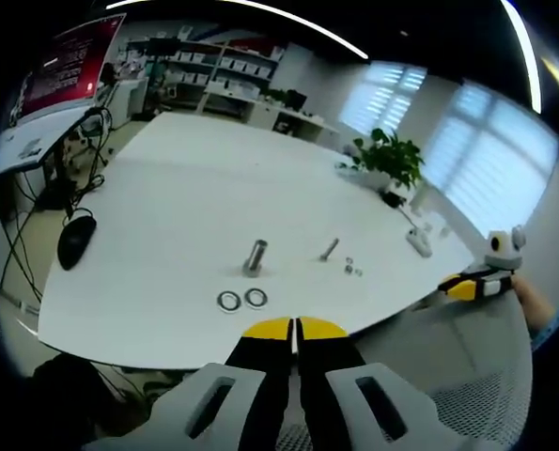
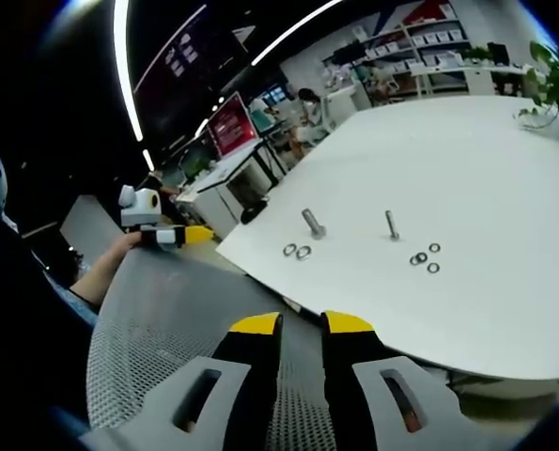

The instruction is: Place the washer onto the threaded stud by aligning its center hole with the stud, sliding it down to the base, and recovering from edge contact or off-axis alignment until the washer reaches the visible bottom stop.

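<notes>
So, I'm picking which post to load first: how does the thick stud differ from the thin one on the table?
The thick stud is wider and stubbier than the thin stud, which looks slim, like a bolt. In the left gripper view the thick stud stands about upright and the thin stud leans. Two large washers lie by the thick stud; small washers lie by the thin stud. Both are grey metal, standing on the white table, neither carrying a washer.

white table [image 1: 166, 207] — potted plant [image 1: 389, 158] | black mouse [image 1: 76, 239] | red screen [image 1: 69, 58]
</notes>
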`<state>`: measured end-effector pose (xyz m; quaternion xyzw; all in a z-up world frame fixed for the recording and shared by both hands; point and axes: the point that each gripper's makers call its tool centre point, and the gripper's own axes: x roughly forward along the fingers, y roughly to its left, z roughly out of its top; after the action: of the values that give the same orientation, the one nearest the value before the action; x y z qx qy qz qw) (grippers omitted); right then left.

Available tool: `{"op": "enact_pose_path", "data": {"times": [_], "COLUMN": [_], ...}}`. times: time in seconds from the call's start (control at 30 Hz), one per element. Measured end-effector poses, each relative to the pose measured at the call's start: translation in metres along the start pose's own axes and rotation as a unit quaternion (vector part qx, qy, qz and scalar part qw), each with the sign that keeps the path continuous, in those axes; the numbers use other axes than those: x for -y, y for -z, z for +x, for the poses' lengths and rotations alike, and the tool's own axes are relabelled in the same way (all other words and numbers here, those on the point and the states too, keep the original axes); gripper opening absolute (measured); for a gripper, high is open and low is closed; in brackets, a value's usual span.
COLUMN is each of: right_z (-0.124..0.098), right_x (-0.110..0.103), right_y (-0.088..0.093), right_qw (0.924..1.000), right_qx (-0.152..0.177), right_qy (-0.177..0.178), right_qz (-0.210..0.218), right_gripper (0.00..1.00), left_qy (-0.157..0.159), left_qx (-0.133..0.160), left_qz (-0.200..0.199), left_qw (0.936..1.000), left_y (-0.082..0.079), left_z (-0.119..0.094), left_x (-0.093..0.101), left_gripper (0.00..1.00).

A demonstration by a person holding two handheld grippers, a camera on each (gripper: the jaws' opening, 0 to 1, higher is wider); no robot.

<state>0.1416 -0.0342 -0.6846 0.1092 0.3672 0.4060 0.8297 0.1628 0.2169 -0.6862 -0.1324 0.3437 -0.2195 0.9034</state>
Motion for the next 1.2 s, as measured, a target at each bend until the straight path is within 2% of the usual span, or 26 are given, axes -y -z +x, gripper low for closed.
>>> {"op": "enact_pose_path", "data": {"times": [0.43,1.1,1.2], "right_z": [0.0003,0.0007,0.0009], "right_x": [-0.0004,-0.0007,0.0], "right_y": [0.0011,0.0045,0.0037], "right_qw": [1.0,0.9999,0.9999], "right_qx": [-0.005,-0.017,-0.015], "right_qy": [-0.002,-0.002,0.0], "right_qz": [-0.001,-0.005,0.0], "right_gripper": [0.19,0.19,0.19], "left_qy": [0.001,-0.002,-0.004], "left_qx": [0.006,-0.006,0.0], "left_qz": [0.002,0.01,0.008], "left_qw": [1.0,0.9999,1.0], "left_y": [-0.0021,0.0016,-0.0004], "left_z": [0.0002,0.0011,0.0004], "left_x": [0.0006,-0.0001,-0.0012], "left_gripper": [0.0,0.0,0.0]}}
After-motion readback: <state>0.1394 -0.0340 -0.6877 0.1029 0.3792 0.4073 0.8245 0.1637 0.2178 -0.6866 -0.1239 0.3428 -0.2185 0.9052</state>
